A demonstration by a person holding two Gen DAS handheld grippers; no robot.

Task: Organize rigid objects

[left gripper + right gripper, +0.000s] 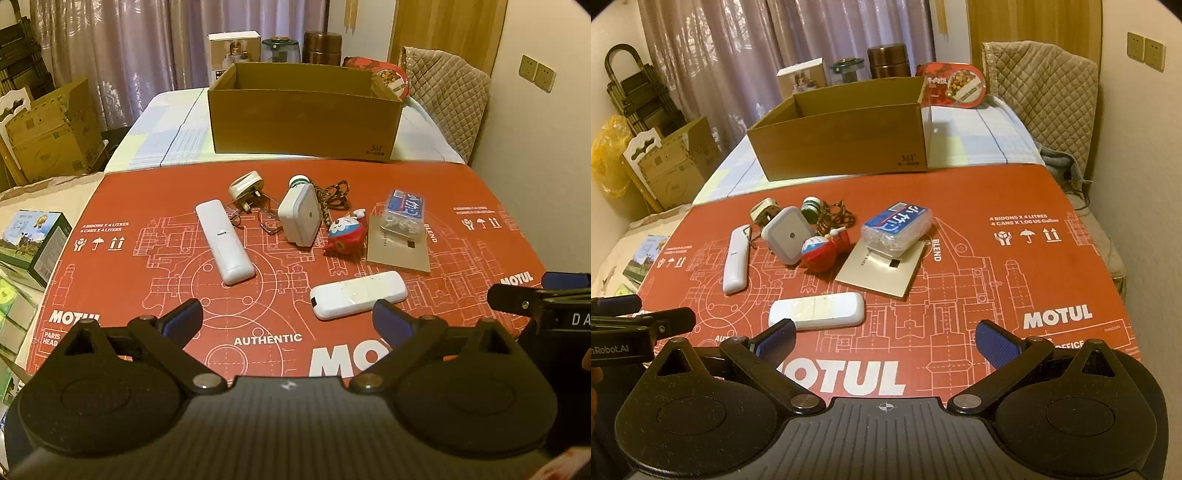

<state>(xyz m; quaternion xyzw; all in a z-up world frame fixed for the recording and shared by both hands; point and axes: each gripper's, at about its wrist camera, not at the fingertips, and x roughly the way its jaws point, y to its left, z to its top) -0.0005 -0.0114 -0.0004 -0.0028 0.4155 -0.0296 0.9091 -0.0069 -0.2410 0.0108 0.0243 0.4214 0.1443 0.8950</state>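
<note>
Both tilted down over red mat (122, 206), side by side. L gripper (287, 318) spread wide, nothing between pads, w/ white dongle (358, 294) just ahead. R gripper (885, 339) likewise released, empty. Remote (224, 240), adapter (300, 213), toy (346, 230) clustered mid-mat; cardboard box (303, 122) beyond.

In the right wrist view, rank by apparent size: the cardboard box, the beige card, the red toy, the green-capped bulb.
1. Cardboard box, largest though farthest away.
2. Beige card, partly covered by a clear packet.
3. Red toy.
4. Bulb, smallest; partly hidden, so true size uncertain.
</note>
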